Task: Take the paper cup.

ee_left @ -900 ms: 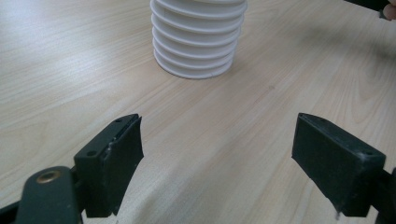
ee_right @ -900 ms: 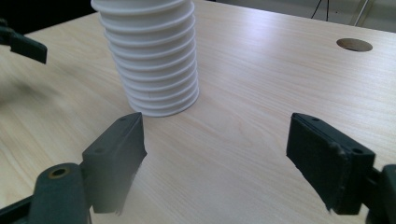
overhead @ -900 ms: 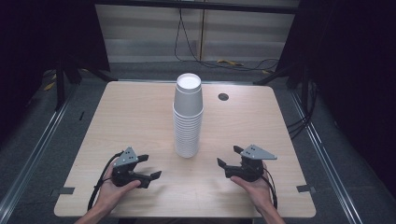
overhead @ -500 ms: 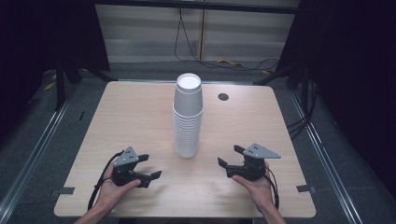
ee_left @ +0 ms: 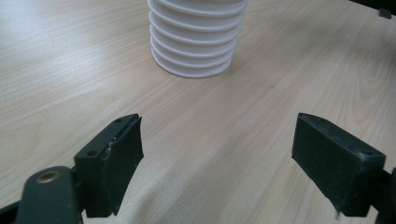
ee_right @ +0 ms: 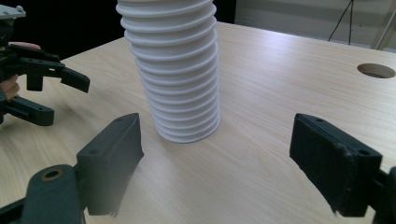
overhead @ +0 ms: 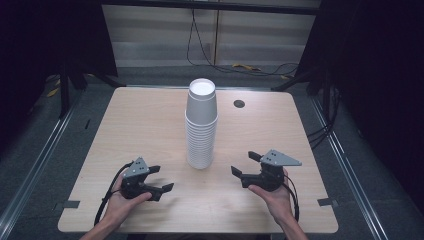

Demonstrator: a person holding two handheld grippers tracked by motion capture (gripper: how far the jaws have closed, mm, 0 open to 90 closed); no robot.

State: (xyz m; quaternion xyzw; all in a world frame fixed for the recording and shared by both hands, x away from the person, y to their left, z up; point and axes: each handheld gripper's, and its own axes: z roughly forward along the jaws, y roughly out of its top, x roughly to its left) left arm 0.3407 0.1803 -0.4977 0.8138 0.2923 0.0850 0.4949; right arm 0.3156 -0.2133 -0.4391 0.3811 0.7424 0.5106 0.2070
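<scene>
A tall stack of white ribbed paper cups [overhead: 201,125] stood upright near the middle of the pale wooden table [overhead: 125,130], with a small round dark hole [overhead: 239,104] in the tabletop beyond it to the right. You held your left gripper [overhead: 159,180] low over the near edge, left of the stack, jaws spread wide and empty. Your right gripper [overhead: 245,164] sat right of the stack, jaws likewise spread and empty, both aimed toward the stack's base.

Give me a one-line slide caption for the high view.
Two hand-held grippers, left and right, open on the table either side of a cup stack.
</scene>
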